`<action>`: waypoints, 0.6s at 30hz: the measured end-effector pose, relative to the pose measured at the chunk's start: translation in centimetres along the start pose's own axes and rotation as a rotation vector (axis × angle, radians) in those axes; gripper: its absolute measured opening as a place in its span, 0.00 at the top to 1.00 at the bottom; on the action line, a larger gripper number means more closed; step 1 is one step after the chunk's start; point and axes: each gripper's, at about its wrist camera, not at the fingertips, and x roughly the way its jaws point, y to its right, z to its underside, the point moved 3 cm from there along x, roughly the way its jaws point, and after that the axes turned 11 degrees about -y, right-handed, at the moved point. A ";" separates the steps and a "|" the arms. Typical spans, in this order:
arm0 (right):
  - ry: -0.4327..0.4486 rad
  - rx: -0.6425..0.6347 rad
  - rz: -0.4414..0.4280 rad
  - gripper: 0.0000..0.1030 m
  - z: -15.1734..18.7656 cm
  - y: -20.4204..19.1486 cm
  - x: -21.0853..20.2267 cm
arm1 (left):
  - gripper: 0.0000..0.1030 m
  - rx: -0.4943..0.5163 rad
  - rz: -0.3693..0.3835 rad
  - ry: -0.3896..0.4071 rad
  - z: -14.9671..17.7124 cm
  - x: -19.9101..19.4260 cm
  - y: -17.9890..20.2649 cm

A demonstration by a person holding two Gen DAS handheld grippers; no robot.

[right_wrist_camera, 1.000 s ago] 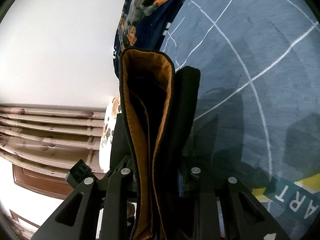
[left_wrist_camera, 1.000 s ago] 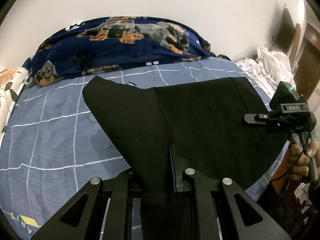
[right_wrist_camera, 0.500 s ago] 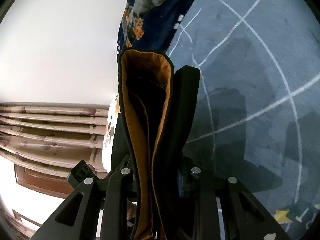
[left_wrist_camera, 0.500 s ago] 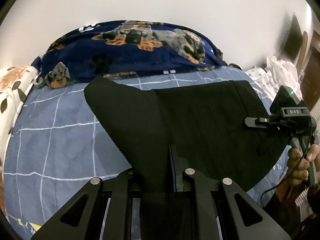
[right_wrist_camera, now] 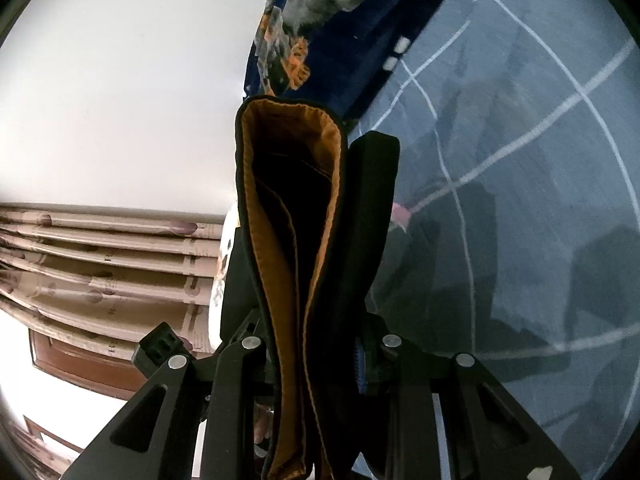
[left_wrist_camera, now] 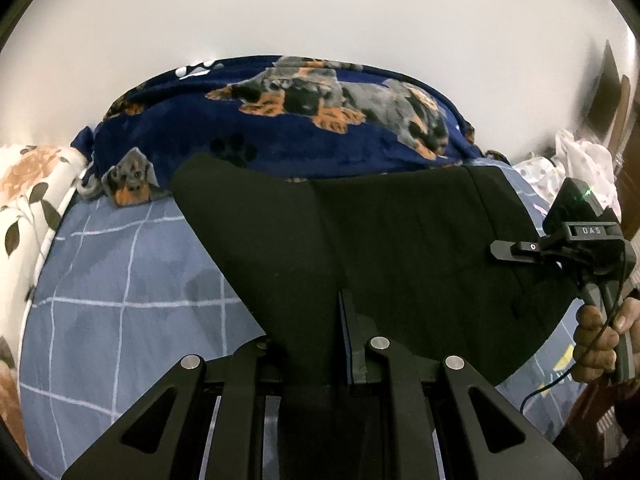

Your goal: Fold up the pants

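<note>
The black pants (left_wrist_camera: pixel 400 248) are held stretched in the air above the blue checked bedsheet (left_wrist_camera: pixel 120 300). My left gripper (left_wrist_camera: pixel 316 340) is shut on one end of the pants, with cloth pinched between its fingers. My right gripper (right_wrist_camera: pixel 316 272) is shut on the waistband (right_wrist_camera: pixel 280 220), whose orange-brown lining faces the camera. In the left wrist view the right gripper (left_wrist_camera: pixel 520 246) shows at the right, gripping the pants' far edge, held by a hand (left_wrist_camera: pixel 600 336).
A navy dog-print blanket (left_wrist_camera: pixel 288 120) lies bunched at the bed's far side against a white wall. A floral pillow (left_wrist_camera: pixel 24 192) sits at the left. White spotted laundry (left_wrist_camera: pixel 576 168) is at the right. Curtains (right_wrist_camera: pixel 100 264) and a wooden door are behind.
Both grippers have lifted the pants and carried them toward the blanket end of the bed. Both grips have stayed shut.
</note>
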 end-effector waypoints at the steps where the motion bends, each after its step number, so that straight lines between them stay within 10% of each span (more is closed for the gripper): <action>1: 0.001 0.001 -0.004 0.77 -0.5 0.0 0.2 | 0.86 -0.002 -0.002 0.002 -0.4 0.3 -0.3; 18: -0.005 0.015 -0.014 0.77 -8.0 1.4 3.8 | 0.86 -0.034 -0.033 -0.003 -5.7 5.4 -4.6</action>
